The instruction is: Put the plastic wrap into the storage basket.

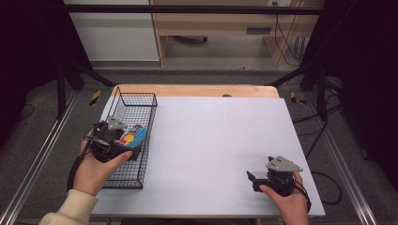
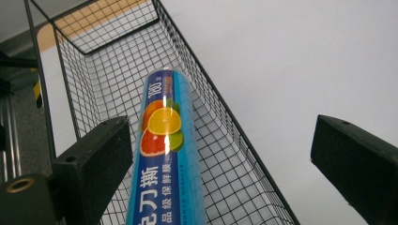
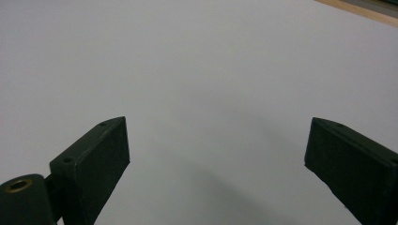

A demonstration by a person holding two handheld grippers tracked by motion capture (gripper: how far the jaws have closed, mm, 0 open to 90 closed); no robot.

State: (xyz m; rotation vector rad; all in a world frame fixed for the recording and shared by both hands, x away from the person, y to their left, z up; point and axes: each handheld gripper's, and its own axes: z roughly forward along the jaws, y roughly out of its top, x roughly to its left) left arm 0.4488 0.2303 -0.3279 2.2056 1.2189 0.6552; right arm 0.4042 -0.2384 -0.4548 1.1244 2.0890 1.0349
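A long blue cling-wrap box (image 1: 133, 136) printed with orange and lemon slices lies lengthwise inside a black wire basket (image 1: 141, 101) at the table's left edge. My left gripper (image 1: 123, 140) hangs over the basket's near half, held by a hand in a cream sleeve. In the left gripper view the box (image 2: 169, 154) runs away from me between the jaws of the left gripper (image 2: 220, 124), close to the left jaw and far from the right one. The jaws stand wide open. My right gripper (image 1: 252, 180) rests at the front right, pointing left, and the right gripper (image 3: 216, 124) is open over bare white table.
The white table top (image 1: 216, 140) spreads between the basket and the right hand, with a wooden strip (image 1: 197, 90) along its far edge. The basket's mesh walls (image 2: 225, 140) rise on both sides of the box. Black frame posts stand at both sides.
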